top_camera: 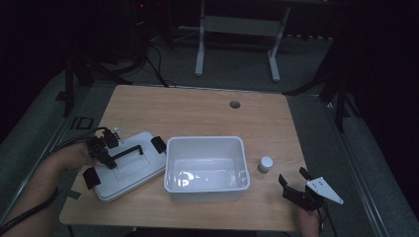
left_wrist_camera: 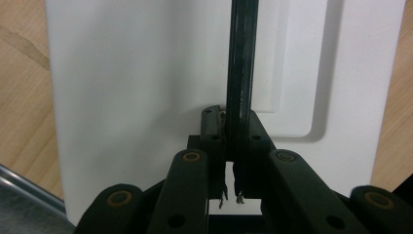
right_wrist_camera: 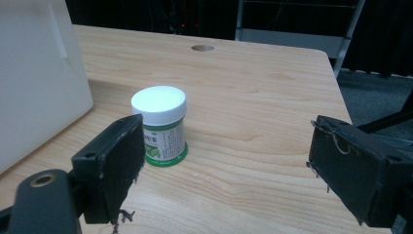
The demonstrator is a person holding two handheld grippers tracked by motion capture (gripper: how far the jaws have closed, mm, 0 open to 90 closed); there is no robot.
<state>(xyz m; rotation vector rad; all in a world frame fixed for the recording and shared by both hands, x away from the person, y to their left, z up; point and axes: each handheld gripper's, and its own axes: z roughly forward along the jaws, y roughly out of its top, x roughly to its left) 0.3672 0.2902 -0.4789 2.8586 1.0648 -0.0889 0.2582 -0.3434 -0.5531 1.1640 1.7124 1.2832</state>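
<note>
My left gripper squeezes the black handle of the white lid, lying at the lower left beside the empty white box. The lid is not on yet. My right gripper waits wide apart, low at the lower right, near the little bottle.

Room dim. Wooden table with round cable hole. Grey floor behind, white metal frame legs, black cables.
</note>
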